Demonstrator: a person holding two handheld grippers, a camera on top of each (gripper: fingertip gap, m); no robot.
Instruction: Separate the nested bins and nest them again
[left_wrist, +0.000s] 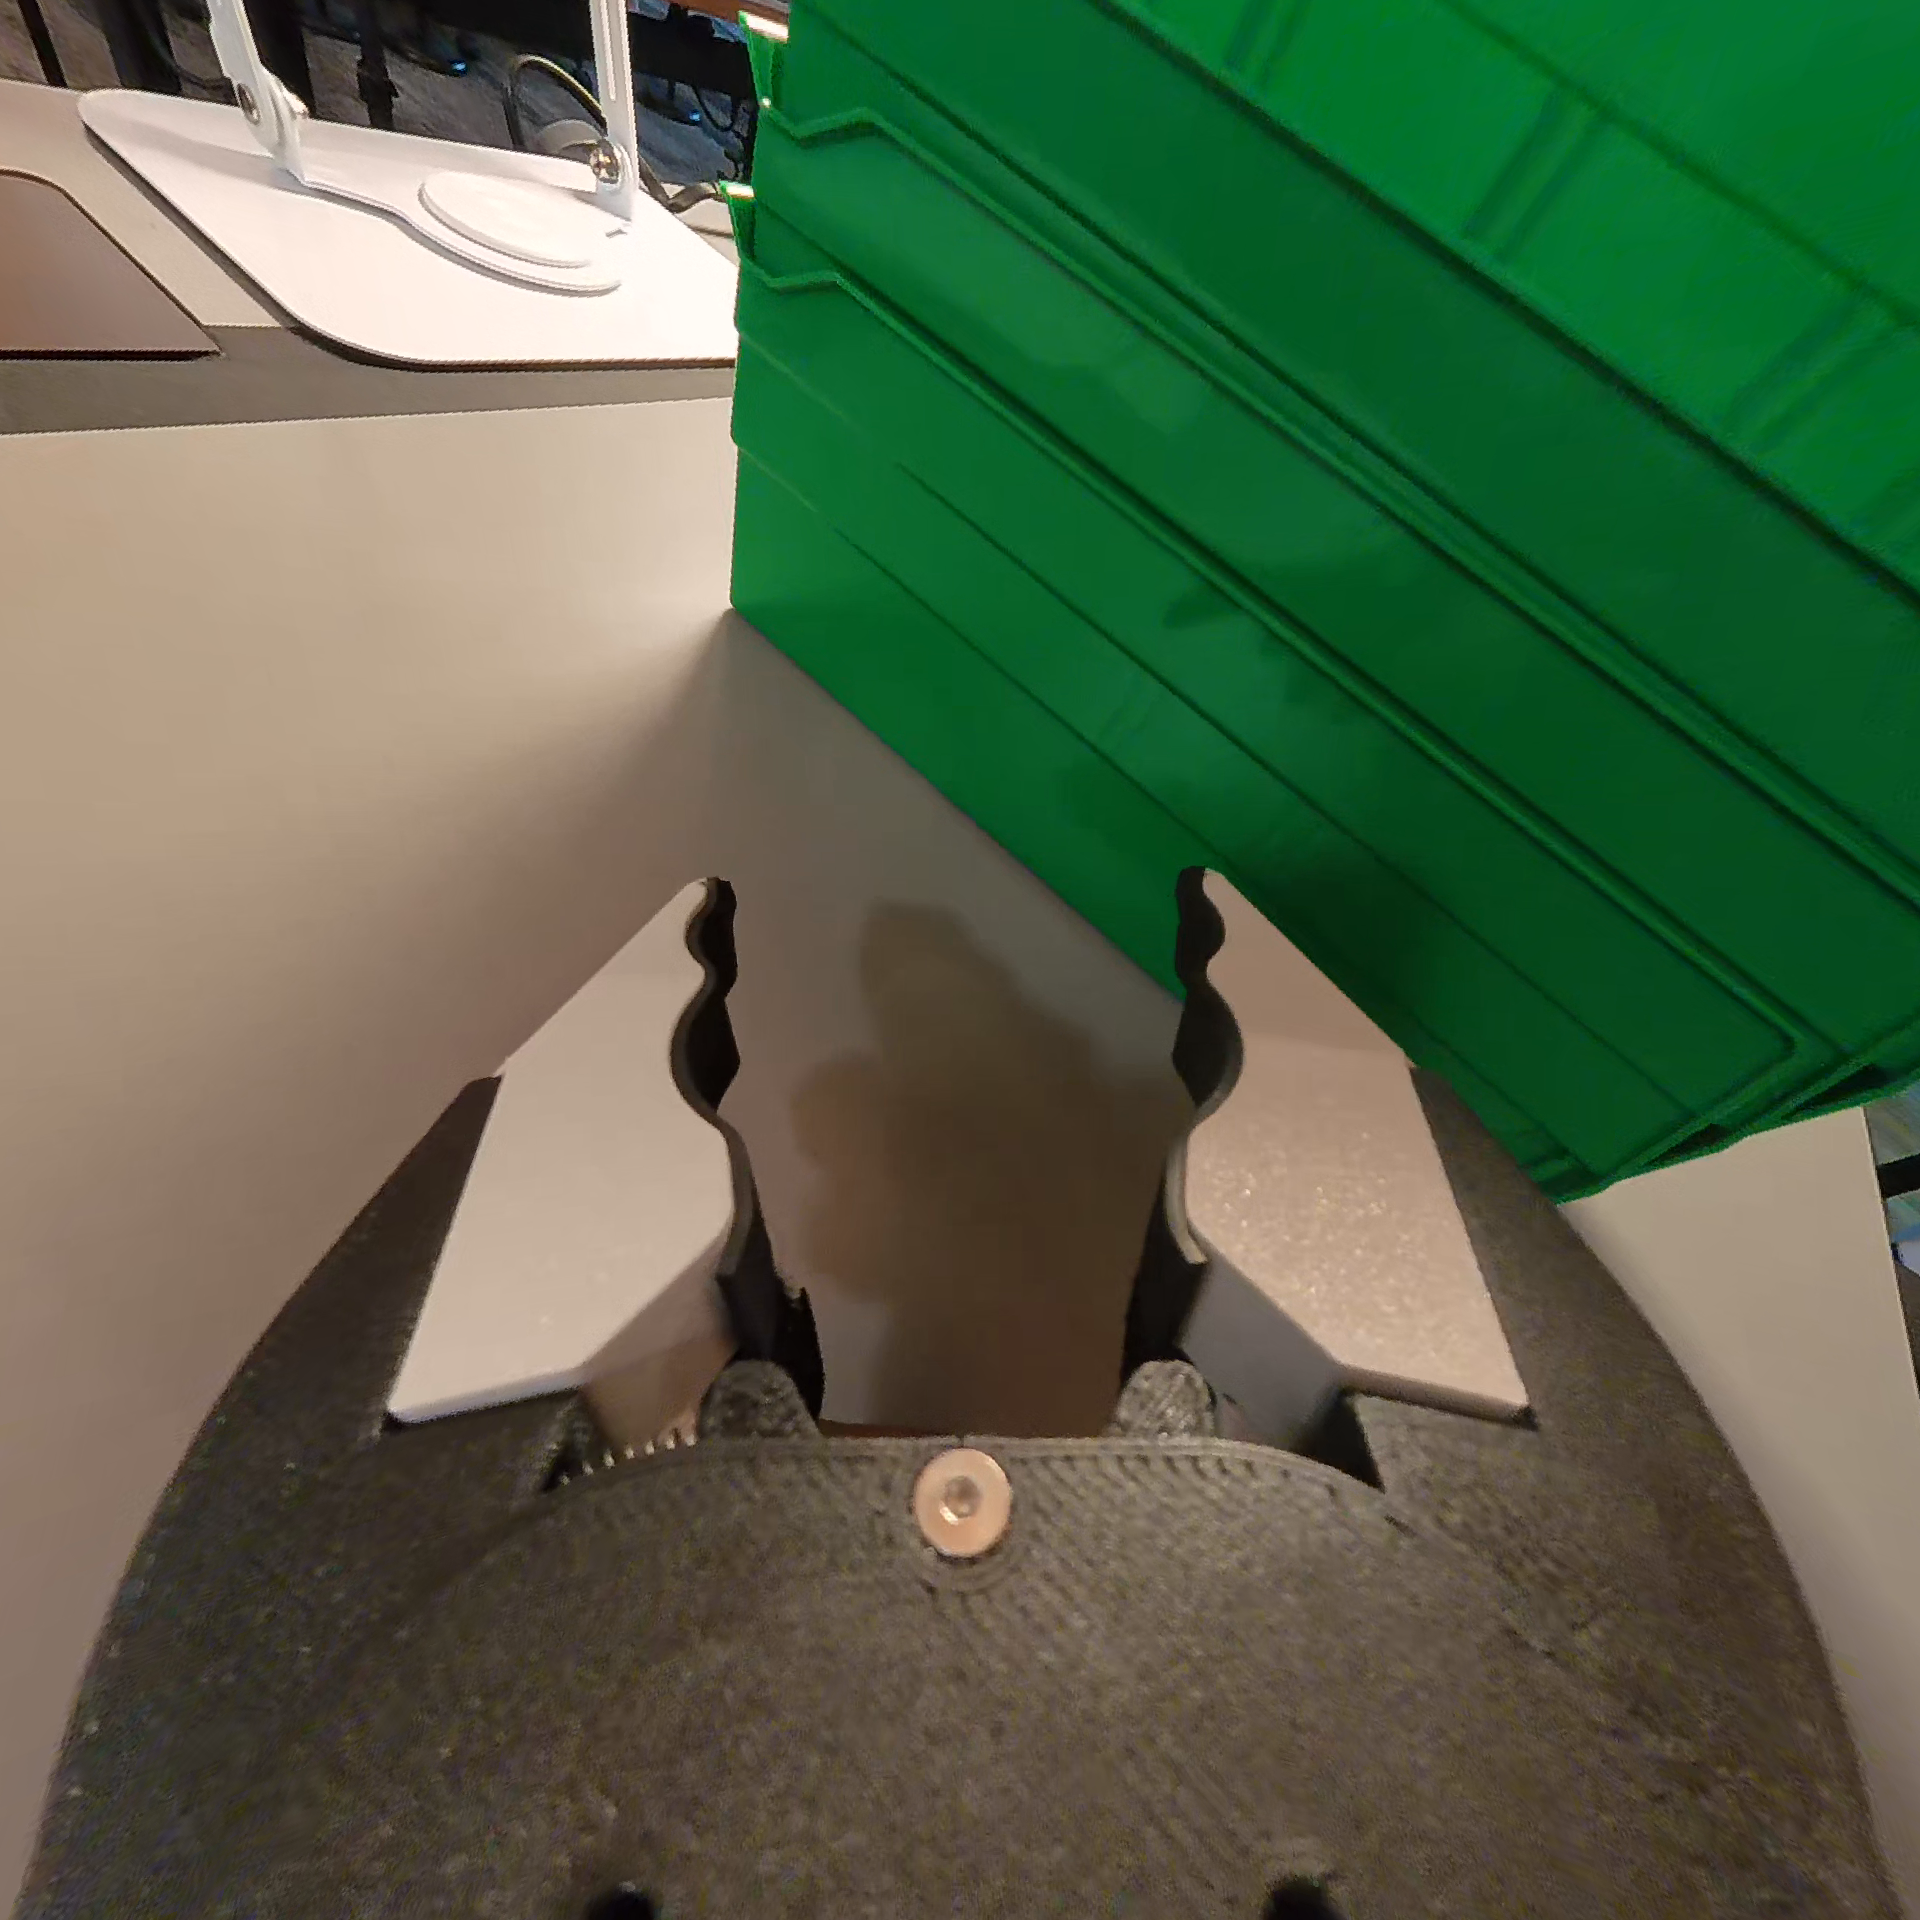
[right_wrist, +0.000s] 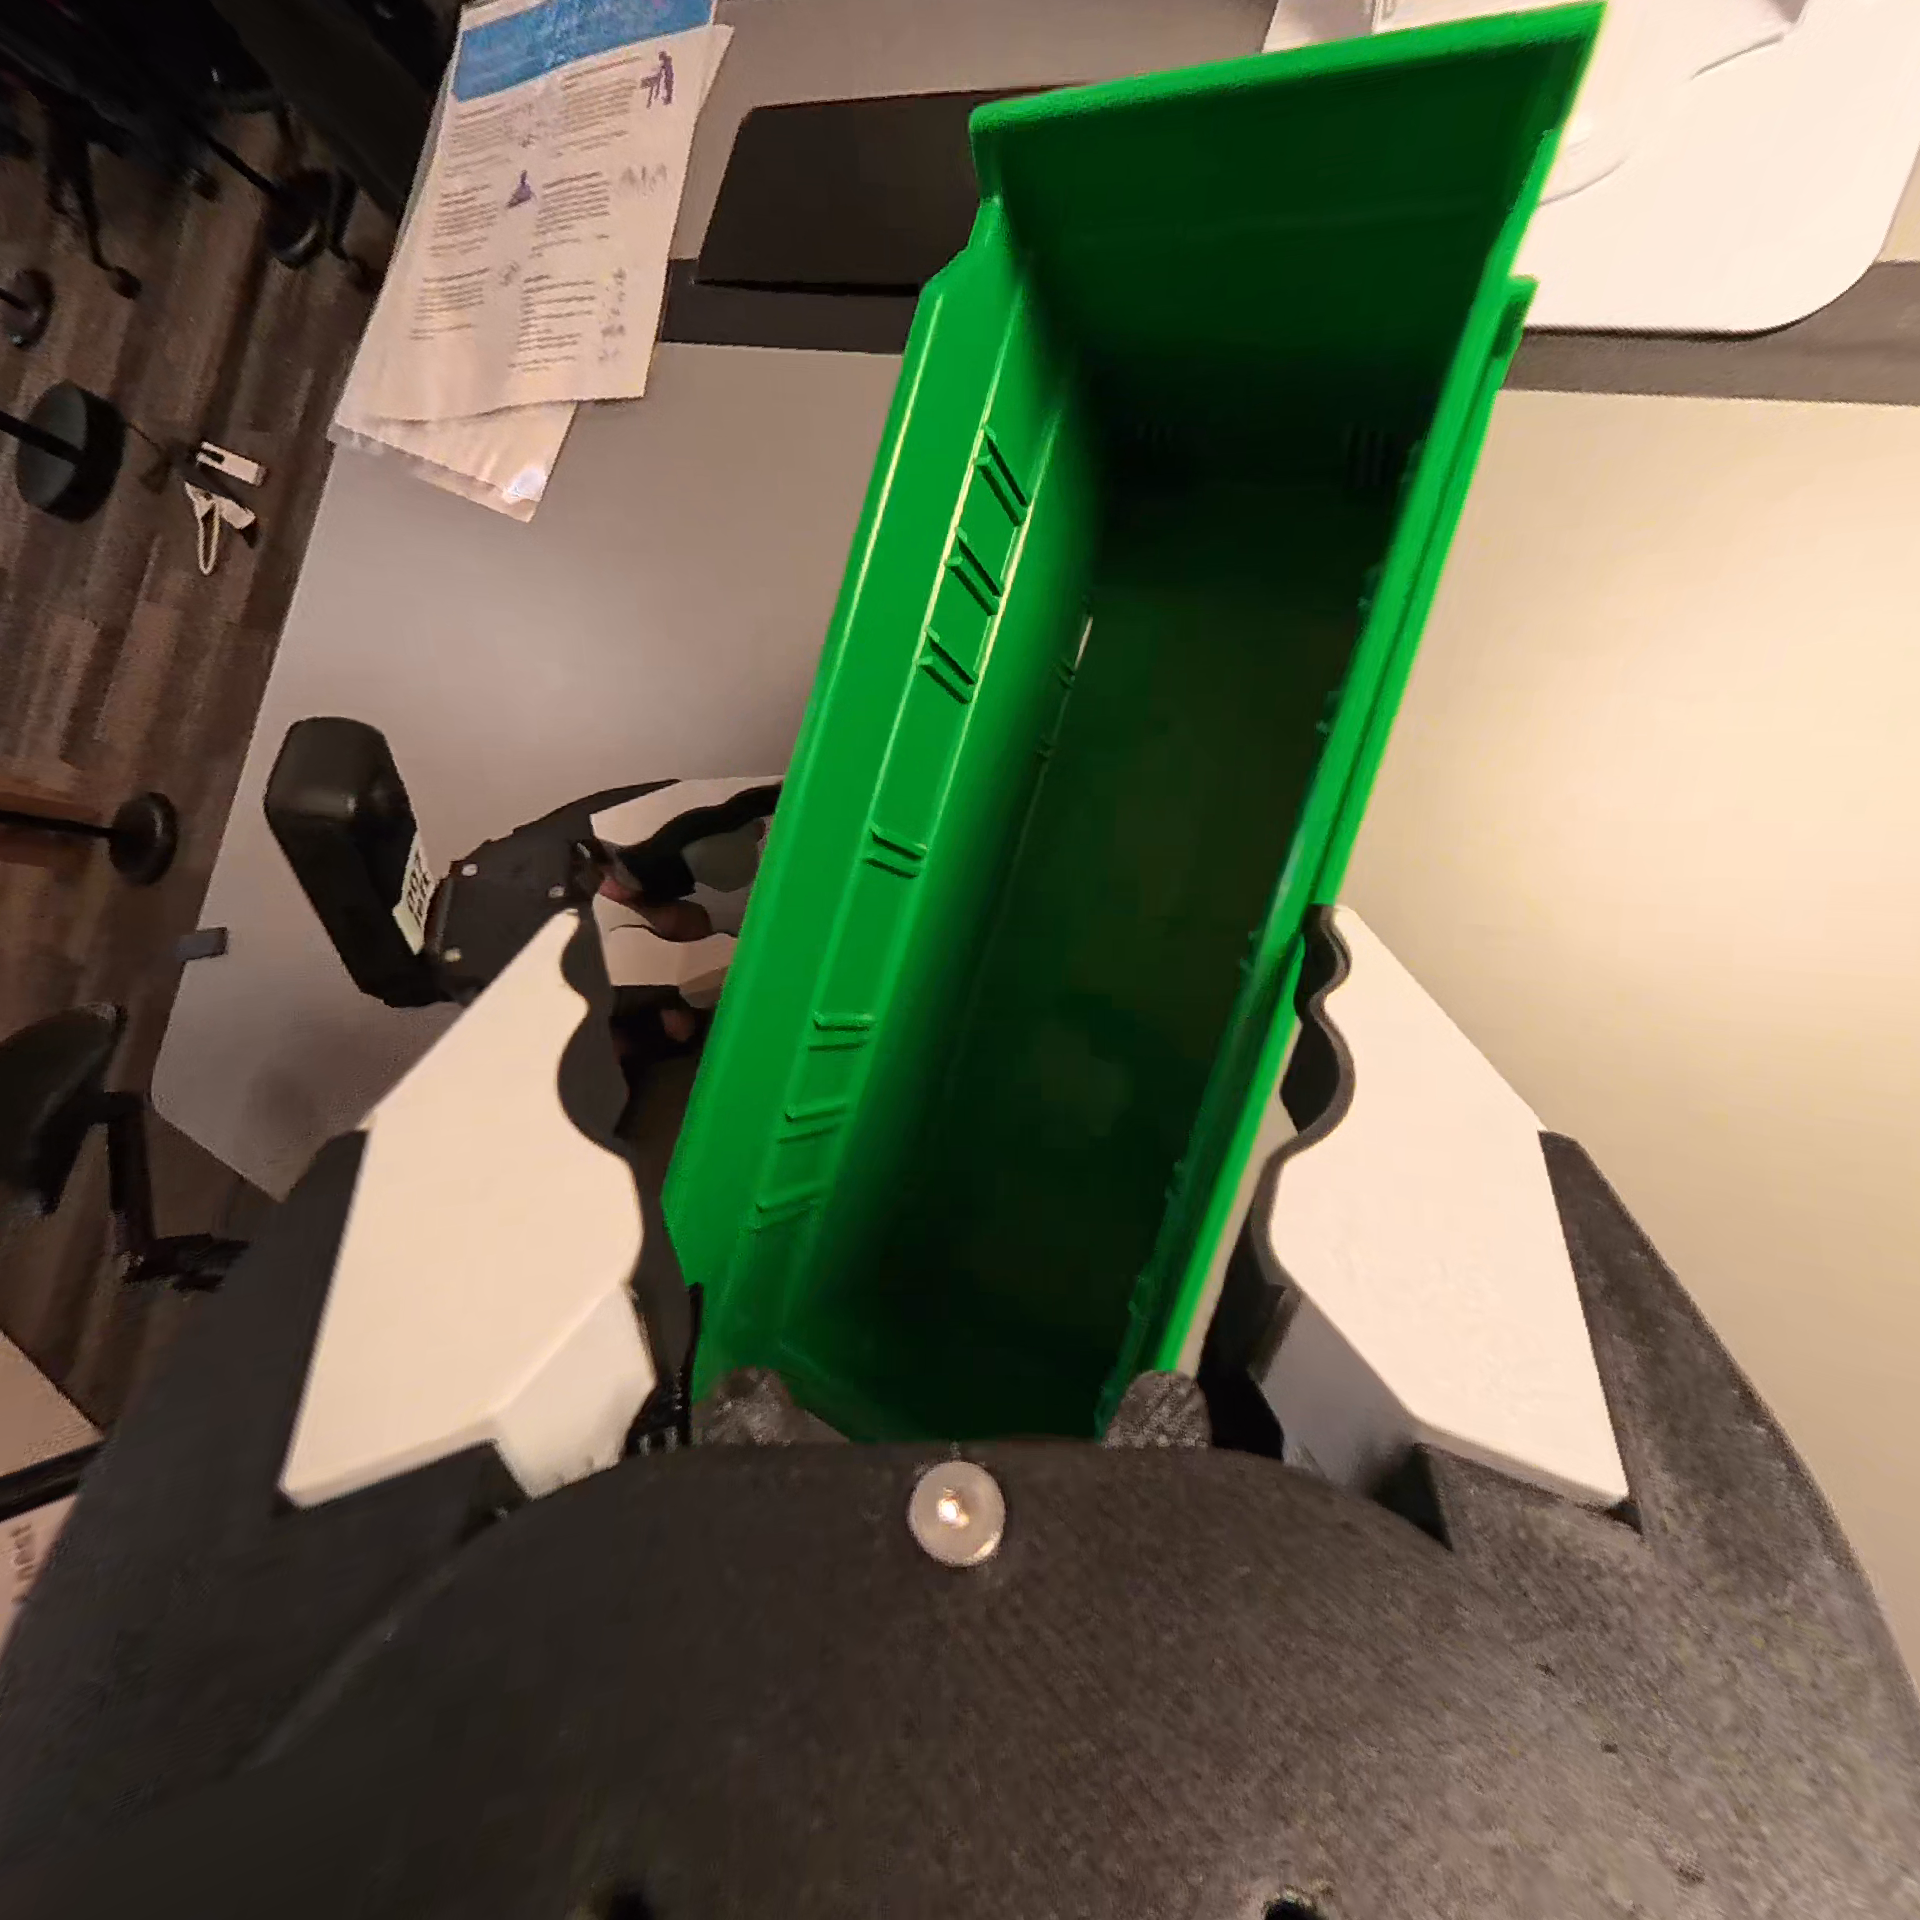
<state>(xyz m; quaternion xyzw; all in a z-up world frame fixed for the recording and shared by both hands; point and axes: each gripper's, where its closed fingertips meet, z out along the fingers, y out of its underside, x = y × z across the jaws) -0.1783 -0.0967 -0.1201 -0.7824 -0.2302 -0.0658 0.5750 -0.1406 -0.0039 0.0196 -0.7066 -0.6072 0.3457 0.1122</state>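
The nested green bins (left_wrist: 1299, 540) fill the upper right of the left wrist view, tilted over the beige table (left_wrist: 364, 675). My left gripper (left_wrist: 956, 883) is open and empty, with only table between its fingers; its right fingertip (left_wrist: 1195, 904) is close to the stack's lower side. In the right wrist view I look down into the top green bin (right_wrist: 1091, 831). It stands between the wide-open fingers of my right gripper (right_wrist: 953, 920). The right pad (right_wrist: 1314, 997) is at the bin's wall; the left pad (right_wrist: 587, 1049) stands clear of it. The left gripper (right_wrist: 665, 873) shows beside the bin's left wall.
A white stand with a flat base (left_wrist: 416, 239) sits at the table's far side. Printed papers (right_wrist: 540, 239) and a black pad (right_wrist: 831, 208) lie beyond the bins. The table edge and floor with chair bases (right_wrist: 73, 447) are at the left.
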